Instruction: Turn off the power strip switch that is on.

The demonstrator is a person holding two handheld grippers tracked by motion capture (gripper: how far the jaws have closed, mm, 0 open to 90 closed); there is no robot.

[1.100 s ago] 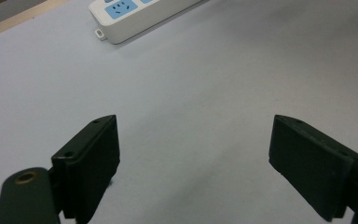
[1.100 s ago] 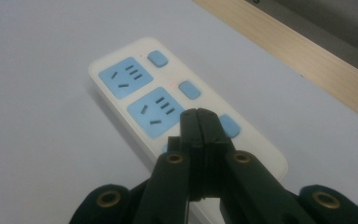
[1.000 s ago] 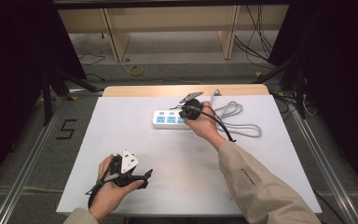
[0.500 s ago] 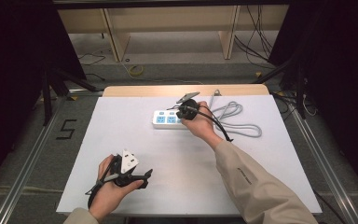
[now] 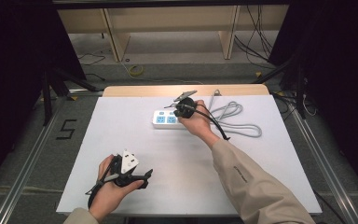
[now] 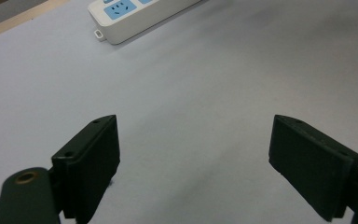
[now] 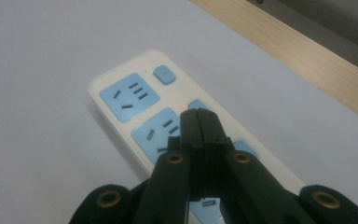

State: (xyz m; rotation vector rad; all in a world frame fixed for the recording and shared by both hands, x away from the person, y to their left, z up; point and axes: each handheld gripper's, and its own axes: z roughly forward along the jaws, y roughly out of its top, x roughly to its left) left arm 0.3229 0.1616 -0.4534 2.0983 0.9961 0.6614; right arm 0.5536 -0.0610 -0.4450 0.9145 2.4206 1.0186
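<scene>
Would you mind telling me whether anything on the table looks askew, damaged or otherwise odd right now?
Nothing stands out. The power strip lies flat near the table's far edge, its grey cable loosely coiled beside it. The right gripper, jaws closed, is over a switch; the left gripper is open over bare tabletop.

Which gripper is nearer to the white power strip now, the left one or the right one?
Right. The right gripper, shut, hangs directly over the power strip; the left gripper, open, sits far from it near the table's front edge.

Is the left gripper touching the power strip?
Apart. The high view shows the left gripper near the table's front, the power strip far across bare tabletop.
</scene>
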